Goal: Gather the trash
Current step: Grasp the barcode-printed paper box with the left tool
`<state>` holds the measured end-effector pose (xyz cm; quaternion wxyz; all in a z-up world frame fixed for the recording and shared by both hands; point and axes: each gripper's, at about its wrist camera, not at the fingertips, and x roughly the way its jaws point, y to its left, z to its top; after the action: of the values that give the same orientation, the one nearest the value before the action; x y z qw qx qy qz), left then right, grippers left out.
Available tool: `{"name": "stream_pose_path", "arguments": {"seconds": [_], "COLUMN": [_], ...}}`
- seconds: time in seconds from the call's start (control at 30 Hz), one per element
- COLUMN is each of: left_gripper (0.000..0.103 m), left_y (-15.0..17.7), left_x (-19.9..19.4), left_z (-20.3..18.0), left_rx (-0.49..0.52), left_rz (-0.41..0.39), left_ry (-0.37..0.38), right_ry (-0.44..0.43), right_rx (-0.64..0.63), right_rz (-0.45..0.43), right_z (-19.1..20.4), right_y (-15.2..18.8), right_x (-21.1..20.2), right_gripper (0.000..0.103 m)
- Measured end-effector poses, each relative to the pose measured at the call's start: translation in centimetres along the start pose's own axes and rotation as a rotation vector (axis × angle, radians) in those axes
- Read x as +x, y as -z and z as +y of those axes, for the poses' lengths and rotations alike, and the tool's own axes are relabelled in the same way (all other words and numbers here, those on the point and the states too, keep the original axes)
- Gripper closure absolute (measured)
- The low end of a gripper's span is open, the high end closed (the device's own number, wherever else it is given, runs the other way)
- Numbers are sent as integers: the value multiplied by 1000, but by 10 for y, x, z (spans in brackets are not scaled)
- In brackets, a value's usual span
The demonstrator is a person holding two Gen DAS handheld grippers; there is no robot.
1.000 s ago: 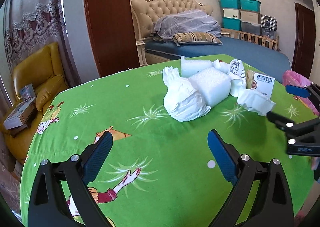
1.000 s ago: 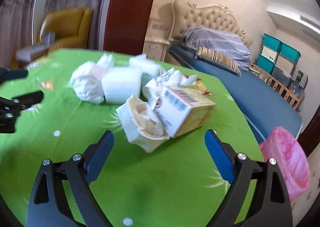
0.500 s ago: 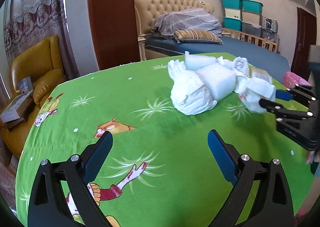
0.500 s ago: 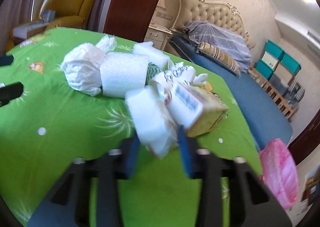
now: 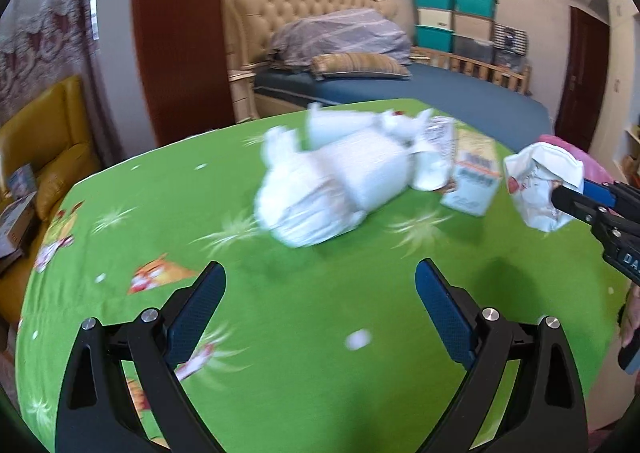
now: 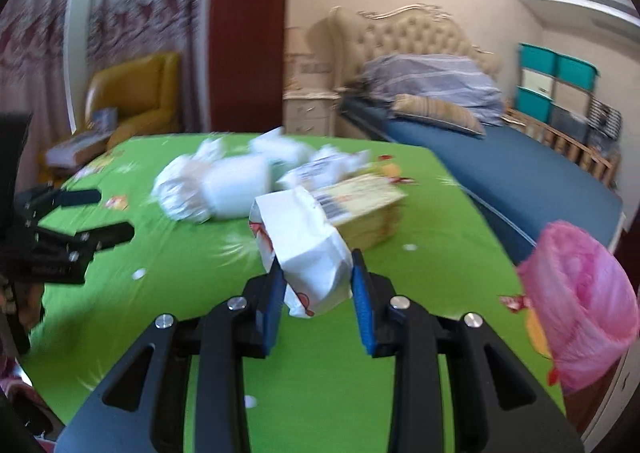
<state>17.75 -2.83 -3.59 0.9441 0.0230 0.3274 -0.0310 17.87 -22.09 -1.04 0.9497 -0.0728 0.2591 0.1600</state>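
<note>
Both views are blurred by motion, so the pile of white trash (image 5: pixel 332 189) in the middle of the green worktop (image 5: pixel 280 313) is hard to read: soft white wrappers and a foam-like block run together. The print on the yellow carton (image 6: pixel 360 205) beside the pile is too smeared to read; only a barcode label shows on it. The right gripper (image 6: pixel 316 273) points forward and somewhat down. Its jaws have just closed, and they now squeeze a crumpled white paper bag (image 6: pixel 308 241), held clear above the worktop, in front of the carton. The red print on the bag is not legible. The left gripper (image 5: pixel 320 285) hangs over the near part of the worktop with its jaws wide apart and nothing between them. A pink plastic bag (image 6: pixel 580 301) stands just past the right edge of the worktop, partly cut off.
</note>
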Motion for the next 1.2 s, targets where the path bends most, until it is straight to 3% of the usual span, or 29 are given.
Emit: {"name": "stream_pose_path", "arguments": {"seconds": [0.2,0.37,0.57,0.67,0.73,0.77,0.9,1.2], "left_gripper": [13,13,14,26,46,56,56,55], "left_y": [-28,-47,-66,-69,-67,-63,-46,1], "left_x": [29,62,100,113,118,119,97,46], "left_z": [-61,-105,-128,-137,-142,-143,-144,-107], "left_rx": [88,142,152,168,172,169,173,131], "left_rz": [24,48,81,108,131,142,113,109], "left_ry": [158,227,197,207,219,245,310,272], "right_ry": [86,111,113,108,105,104,93,50], "right_rx": [86,113,151,162,168,169,160,149], "right_rz": [-39,-59,-82,-85,-81,-79,-67,-31], "right_z": [-40,-59,-79,-84,-87,-87,-84,-67], "right_y": [7,14,20,23,27,29,37,49], "right_x": [-12,-21,-31,-32,-33,-33,-36,-33], "right_gripper": [72,72,72,72,72,72,72,72]}}
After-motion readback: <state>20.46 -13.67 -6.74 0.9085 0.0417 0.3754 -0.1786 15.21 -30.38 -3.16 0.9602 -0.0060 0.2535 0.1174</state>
